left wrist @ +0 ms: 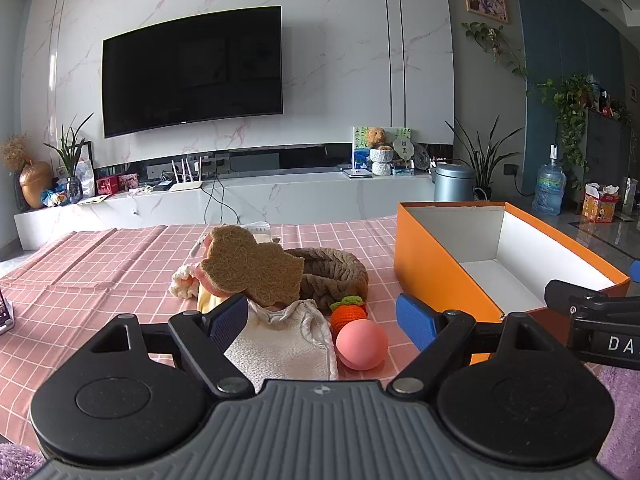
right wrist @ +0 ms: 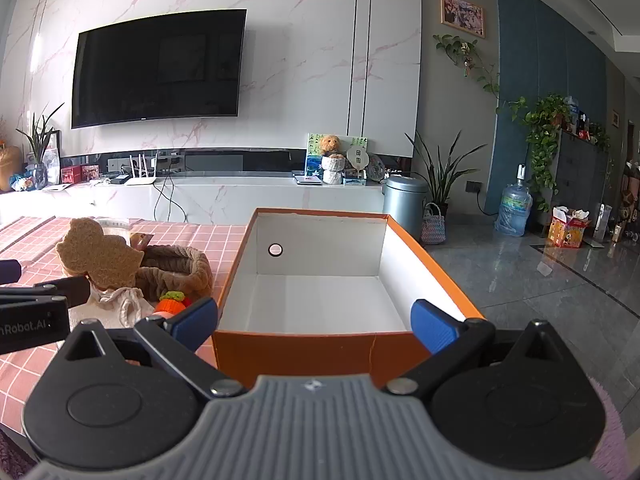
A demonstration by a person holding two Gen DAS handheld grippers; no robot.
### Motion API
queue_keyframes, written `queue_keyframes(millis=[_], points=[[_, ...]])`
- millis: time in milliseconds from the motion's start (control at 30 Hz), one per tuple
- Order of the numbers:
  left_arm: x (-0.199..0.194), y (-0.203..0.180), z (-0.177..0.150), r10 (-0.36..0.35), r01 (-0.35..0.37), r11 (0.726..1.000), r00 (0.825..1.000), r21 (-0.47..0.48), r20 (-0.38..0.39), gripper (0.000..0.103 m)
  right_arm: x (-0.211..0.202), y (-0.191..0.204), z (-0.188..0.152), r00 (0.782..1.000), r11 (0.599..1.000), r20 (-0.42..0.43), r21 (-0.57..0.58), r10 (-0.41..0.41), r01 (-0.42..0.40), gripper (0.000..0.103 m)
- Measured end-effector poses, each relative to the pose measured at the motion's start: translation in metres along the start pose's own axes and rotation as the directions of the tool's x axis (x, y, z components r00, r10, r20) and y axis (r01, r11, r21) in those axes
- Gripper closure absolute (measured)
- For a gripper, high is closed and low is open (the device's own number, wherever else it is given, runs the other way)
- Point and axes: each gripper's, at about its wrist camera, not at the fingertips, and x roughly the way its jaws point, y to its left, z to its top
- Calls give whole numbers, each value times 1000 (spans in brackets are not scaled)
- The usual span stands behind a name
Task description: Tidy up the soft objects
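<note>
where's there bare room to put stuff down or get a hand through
The white floor of the open orange cardboard box is bare. So is the pink checked tablecloth left of the pile. It is crowded where the tan bear-shaped sponge, brown knitted band, white drawstring pouch and pink ball cluster.

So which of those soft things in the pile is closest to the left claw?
The white drawstring pouch, lying right between the open left claw's fingers; the pink ball sits just beside it.

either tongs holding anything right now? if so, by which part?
Nothing is held. Left tongs are open over the pile, above the white cloth and pink ball. Right tongs are open in front of the empty orange box.
</note>
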Motion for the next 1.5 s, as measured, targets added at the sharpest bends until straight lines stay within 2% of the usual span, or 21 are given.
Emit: queue_keyframes(millis=[1500], points=[[1, -1, -2, -8, 7, 1000, 1000, -15, -16, 5, -1, -1, -1, 1000, 1000, 3, -5, -5, 5, 2]])
